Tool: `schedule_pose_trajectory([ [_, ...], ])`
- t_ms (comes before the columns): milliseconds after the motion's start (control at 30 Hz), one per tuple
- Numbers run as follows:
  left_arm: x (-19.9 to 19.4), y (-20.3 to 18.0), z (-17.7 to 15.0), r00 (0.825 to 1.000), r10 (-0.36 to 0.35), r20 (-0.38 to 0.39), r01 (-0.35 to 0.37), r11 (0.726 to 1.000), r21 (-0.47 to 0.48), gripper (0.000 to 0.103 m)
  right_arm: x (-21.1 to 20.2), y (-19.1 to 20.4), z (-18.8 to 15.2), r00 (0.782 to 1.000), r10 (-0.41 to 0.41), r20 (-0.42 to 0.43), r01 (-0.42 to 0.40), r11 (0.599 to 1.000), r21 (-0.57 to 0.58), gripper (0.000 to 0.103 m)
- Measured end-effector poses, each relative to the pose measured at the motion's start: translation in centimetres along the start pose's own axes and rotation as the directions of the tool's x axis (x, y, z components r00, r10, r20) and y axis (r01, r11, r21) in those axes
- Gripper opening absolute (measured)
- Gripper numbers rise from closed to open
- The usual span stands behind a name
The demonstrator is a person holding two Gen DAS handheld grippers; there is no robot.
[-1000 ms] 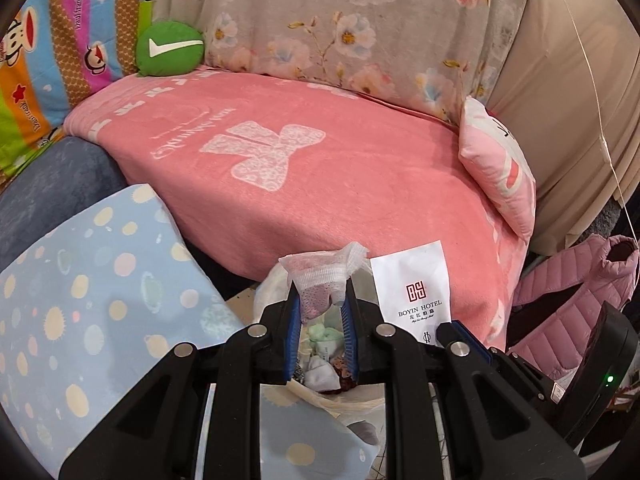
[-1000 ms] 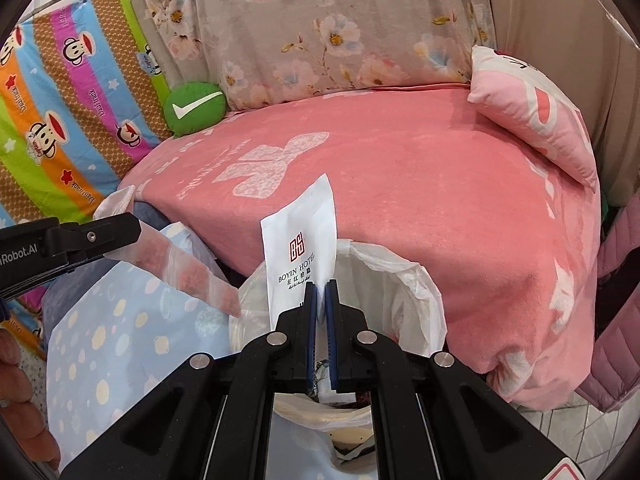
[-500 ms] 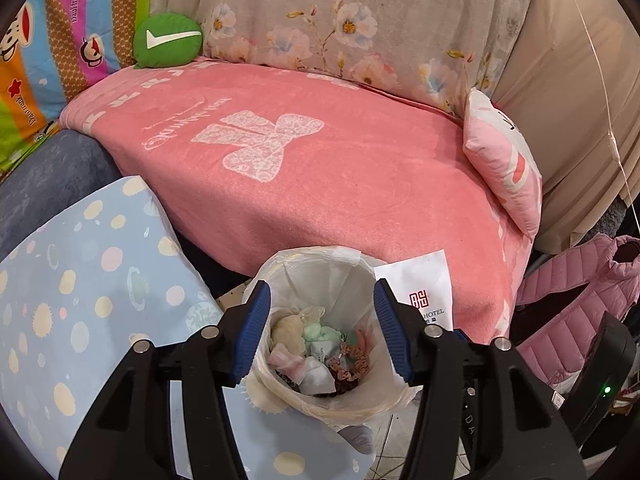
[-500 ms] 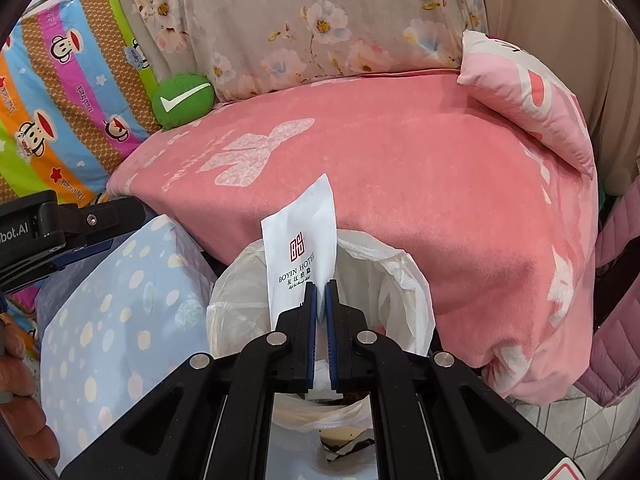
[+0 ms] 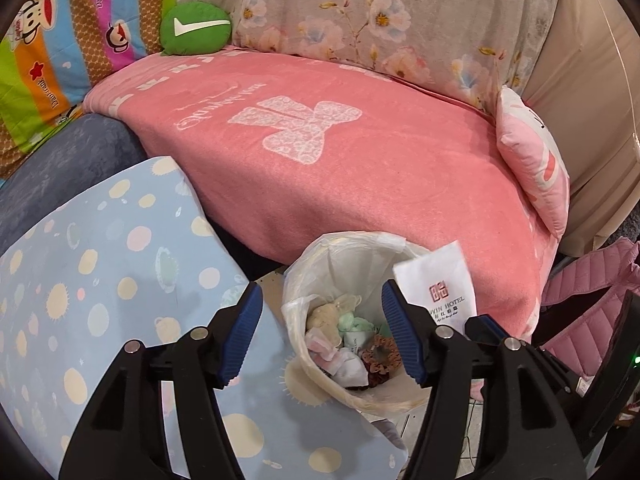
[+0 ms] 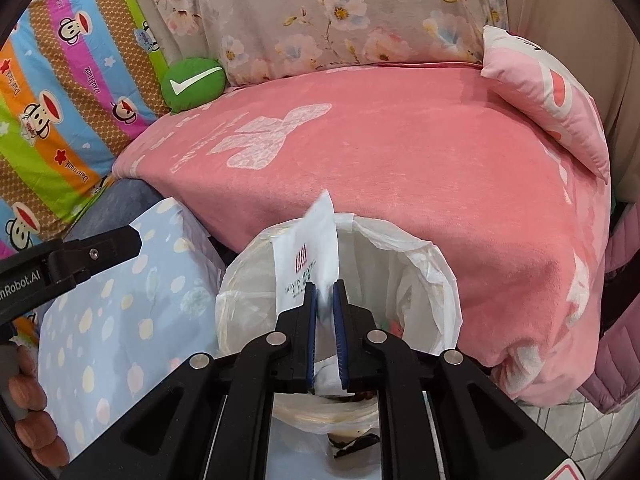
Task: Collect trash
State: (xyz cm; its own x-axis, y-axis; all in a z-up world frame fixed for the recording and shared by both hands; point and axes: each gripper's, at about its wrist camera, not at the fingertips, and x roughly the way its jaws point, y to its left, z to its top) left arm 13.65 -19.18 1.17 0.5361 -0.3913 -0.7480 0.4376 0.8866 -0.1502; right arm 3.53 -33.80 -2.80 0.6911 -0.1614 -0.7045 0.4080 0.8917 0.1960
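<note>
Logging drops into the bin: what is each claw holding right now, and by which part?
Left claw: nothing, jaws wide over the bin. Right claw: jaws just opening, white hotel packet between them by its lower end.

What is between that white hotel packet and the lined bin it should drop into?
Nothing visible. The white paper hotel packet sits between the right gripper jaws, which have just been opening, directly above the open mouth of the plastic-lined bin.

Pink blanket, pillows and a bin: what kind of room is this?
Probably a bedroom or cosy living room at home. A pink blanket covers a bed or sofa with pillows behind it, and a small lined trash bin stands beside it.
</note>
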Motion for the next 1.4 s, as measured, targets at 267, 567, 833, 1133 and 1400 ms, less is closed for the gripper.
schedule_pose_trajectory([
  [267,0.0,1.9,-1.0,0.999,0.051,0.002,-0.051,0.999,-0.015,0.068,-0.3,1.5,-0.1,1.0,-0.005,0.001,0.005,0.999,-0.042,0.032],
  [567,-0.7,3.5,-2.9,0.994,0.108,0.004,-0.108,0.994,-0.02,0.075,-2.3,3.0,-1.0,0.999,-0.045,0.018,0.047,0.99,-0.132,0.06],
  [833,-1.1,4.3,-5.6,0.982,0.188,-0.003,-0.188,0.982,-0.012,0.088,-3.5,3.6,-2.4,0.995,-0.095,-0.005,0.093,0.981,-0.173,0.07],
  [1133,-1.2,5.5,-7.9,0.974,0.222,-0.035,-0.223,0.974,-0.038,0.092,-4.1,3.4,-4.4,0.991,-0.128,-0.037,0.119,0.976,-0.184,0.085],
  [1400,-1.5,5.1,-9.4,0.967,0.254,-0.034,-0.255,0.967,-0.005,0.093,-4.2,3.5,-5.8,0.988,-0.147,-0.047,0.135,0.97,-0.203,0.096],
])
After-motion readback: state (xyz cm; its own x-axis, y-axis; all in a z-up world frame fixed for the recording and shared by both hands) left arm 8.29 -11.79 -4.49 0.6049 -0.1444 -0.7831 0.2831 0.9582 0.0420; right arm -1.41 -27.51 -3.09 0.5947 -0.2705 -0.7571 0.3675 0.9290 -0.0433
